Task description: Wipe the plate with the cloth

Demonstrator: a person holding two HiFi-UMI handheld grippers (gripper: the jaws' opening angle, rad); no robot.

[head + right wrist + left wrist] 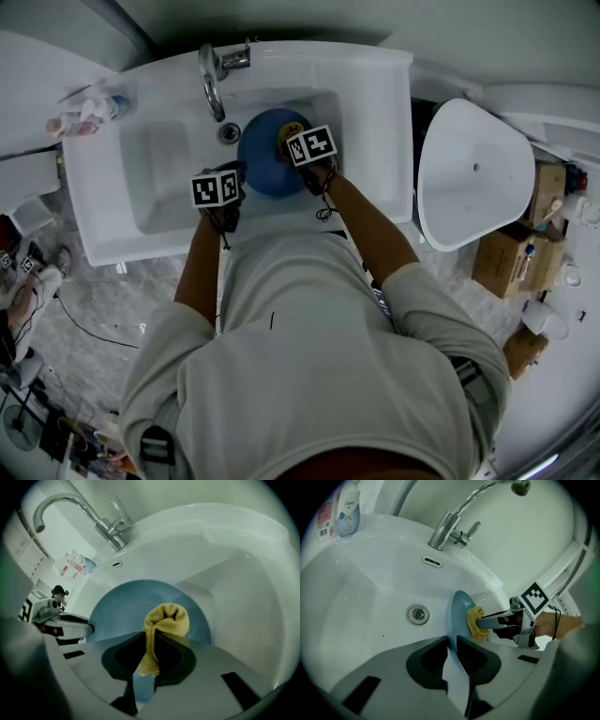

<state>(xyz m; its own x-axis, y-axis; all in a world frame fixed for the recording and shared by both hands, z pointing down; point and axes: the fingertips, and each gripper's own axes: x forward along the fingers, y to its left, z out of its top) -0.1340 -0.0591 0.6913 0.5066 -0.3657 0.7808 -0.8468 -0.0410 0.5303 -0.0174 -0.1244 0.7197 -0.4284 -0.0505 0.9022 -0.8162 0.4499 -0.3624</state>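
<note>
While the sink [103, 187] holds a plate [262, 155], boxes [502, 258] line the floor [122, 300].

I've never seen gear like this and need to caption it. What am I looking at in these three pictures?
No robot here: a person stands at a white sink, holding a hand-held gripper in each hand. The top picture comes from a head camera looking down; the other two from cameras riding on each gripper. The left hand-held gripper clamps the rim of a blue plate, held on edge over the basin. The right hand-held gripper pinches a yellow cloth against the plate's face. A tap stands behind.
</note>
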